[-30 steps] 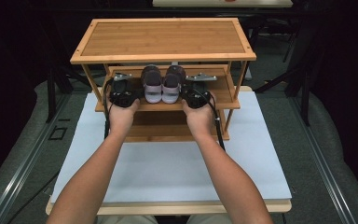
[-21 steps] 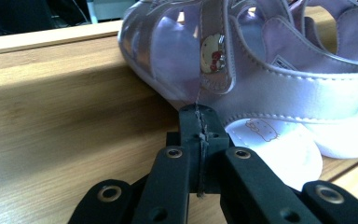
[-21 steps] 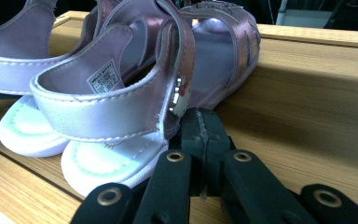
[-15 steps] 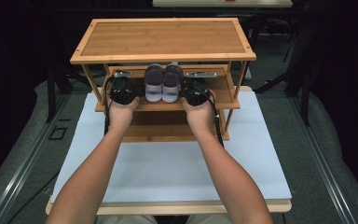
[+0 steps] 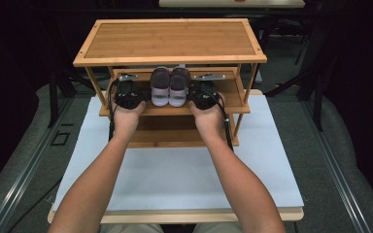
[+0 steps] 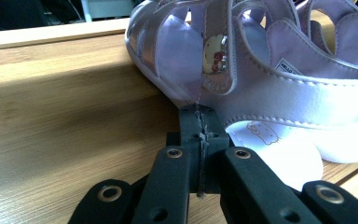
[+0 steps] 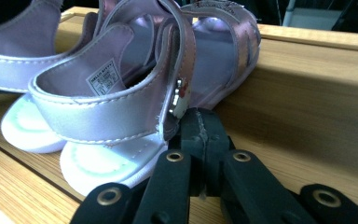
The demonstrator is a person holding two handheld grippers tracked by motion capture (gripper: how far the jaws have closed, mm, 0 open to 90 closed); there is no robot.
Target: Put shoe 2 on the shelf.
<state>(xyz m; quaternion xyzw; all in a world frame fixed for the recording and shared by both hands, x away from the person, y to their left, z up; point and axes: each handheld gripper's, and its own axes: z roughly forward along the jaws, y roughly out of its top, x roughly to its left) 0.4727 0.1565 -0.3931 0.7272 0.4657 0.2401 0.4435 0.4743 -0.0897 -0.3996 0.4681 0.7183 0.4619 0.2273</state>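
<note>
The shelf rack [image 5: 170, 41] was of pale bamboo-like wood, its slats smooth with a low satin sheen and a fine straight grain. The pair of sandals [image 5: 169, 87] had straps of pearly lilac synthetic leather, glossy and stitched along the edges, over smooth white matt insoles. The left hand-held gripper [image 6: 200, 126] and right hand-held gripper [image 7: 203, 128] were of matt black plastic with brass-coloured metal rivets. The bench [image 5: 175, 170] had a matt white top

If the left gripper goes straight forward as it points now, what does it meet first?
Most likely the side of the nearer lilac sandal: the left gripper, jaws shut, already has its tips at the sole's edge, perhaps touching.
</note>
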